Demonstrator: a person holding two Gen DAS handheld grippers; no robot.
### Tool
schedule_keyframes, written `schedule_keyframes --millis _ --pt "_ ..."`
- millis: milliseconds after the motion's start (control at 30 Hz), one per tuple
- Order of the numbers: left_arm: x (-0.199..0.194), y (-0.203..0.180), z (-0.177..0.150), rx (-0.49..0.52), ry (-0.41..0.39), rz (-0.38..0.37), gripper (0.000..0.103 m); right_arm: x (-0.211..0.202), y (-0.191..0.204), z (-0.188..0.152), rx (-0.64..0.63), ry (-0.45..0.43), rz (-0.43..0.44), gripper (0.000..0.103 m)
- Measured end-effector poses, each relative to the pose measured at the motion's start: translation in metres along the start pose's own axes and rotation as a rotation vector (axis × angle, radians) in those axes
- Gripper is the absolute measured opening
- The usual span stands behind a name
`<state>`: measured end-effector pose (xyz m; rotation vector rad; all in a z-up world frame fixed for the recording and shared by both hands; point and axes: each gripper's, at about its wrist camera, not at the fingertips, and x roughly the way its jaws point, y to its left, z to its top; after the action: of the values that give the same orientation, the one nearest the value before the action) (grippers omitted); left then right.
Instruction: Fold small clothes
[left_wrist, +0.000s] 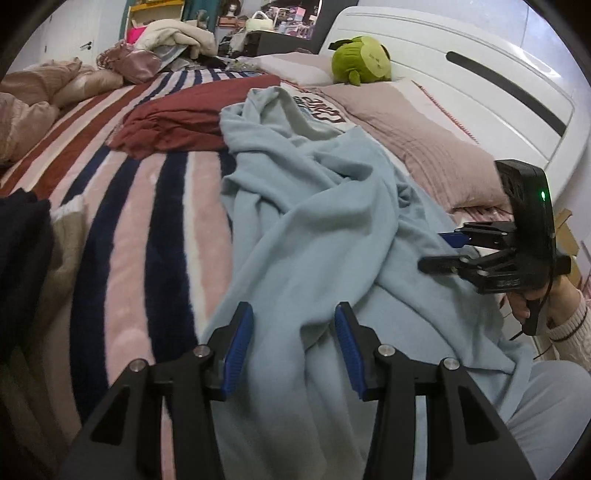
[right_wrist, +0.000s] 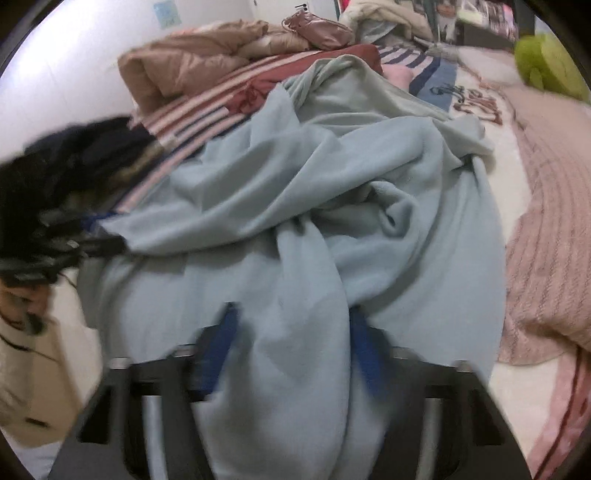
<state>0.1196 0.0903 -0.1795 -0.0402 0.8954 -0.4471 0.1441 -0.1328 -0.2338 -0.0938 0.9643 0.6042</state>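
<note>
A crumpled light blue garment (left_wrist: 314, 206) lies across the bed, long and bunched into folds. My left gripper (left_wrist: 294, 332) hovers over its near end, jaws open, with the cloth below the blue pads and nothing pinched. My right gripper (left_wrist: 431, 250) comes in from the right edge, held by a hand (left_wrist: 528, 299). In the blurred right wrist view a thick fold of the garment (right_wrist: 295, 177) fills the gap of the right gripper (right_wrist: 291, 321) and touches both pads. The left gripper (right_wrist: 107, 230) shows there as a dark smear at the garment's left edge.
A striped pink, navy and maroon blanket (left_wrist: 129, 221) covers the bed. A maroon garment (left_wrist: 192, 122) lies behind the blue one. Dark clothing (left_wrist: 22, 258) sits at the left. A pink pillow (left_wrist: 424, 147), a green plush toy (left_wrist: 364, 59) and a white headboard (left_wrist: 480, 74) are at the right.
</note>
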Motion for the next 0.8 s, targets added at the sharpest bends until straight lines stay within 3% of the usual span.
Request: schedule_keyframes --millis 33,67,167,200,267,300,333,533,567,600,633,800 --pt "-0.002 0.001 -0.002 -0.001 -0.001 0.007 0.042 -0.001 0.002 -0.001 -0.017 -0.016 -0.056 0.011" --pt "-0.004 0.001 -0.003 -0.004 -0.004 0.005 0.042 -0.003 0.0 -0.001 -0.011 -0.026 -0.052 0.006" --pt "-0.009 0.005 -0.004 -0.02 -0.022 -0.019 0.042 -0.016 -0.02 0.002 0.096 -0.066 0.011 0.006" --pt "-0.011 0.006 -0.004 -0.022 -0.032 -0.024 0.042 -0.023 -0.029 0.004 0.12 -0.087 0.014 0.008" --pt "-0.014 0.007 -0.003 -0.029 -0.045 -0.03 0.042 -0.029 -0.042 0.008 0.164 -0.108 -0.059 0.027" --pt "-0.014 0.008 -0.001 -0.033 -0.052 -0.036 0.042 -0.031 -0.05 0.012 0.186 -0.12 -0.106 0.046" --pt "-0.014 0.008 0.001 -0.037 -0.06 -0.043 0.042 -0.031 -0.057 0.017 0.195 -0.138 -0.125 0.052" --pt "-0.004 0.007 0.01 -0.047 -0.076 -0.078 0.042 0.019 -0.066 0.048 0.155 -0.066 -0.144 0.059" --pt "-0.002 0.007 0.011 -0.047 -0.077 -0.083 0.042 0.025 -0.067 0.053 0.156 -0.063 -0.155 0.056" --pt "-0.001 0.007 0.012 -0.047 -0.079 -0.088 0.042 0.028 -0.068 0.056 0.156 -0.089 -0.174 0.036" --pt "0.001 0.006 0.013 -0.046 -0.082 -0.096 0.042 0.028 -0.067 0.058 0.155 -0.122 -0.164 0.004" --pt "0.006 0.005 0.016 -0.039 -0.08 -0.124 0.042 0.01 -0.07 0.055 0.182 -0.187 -0.193 0.003"
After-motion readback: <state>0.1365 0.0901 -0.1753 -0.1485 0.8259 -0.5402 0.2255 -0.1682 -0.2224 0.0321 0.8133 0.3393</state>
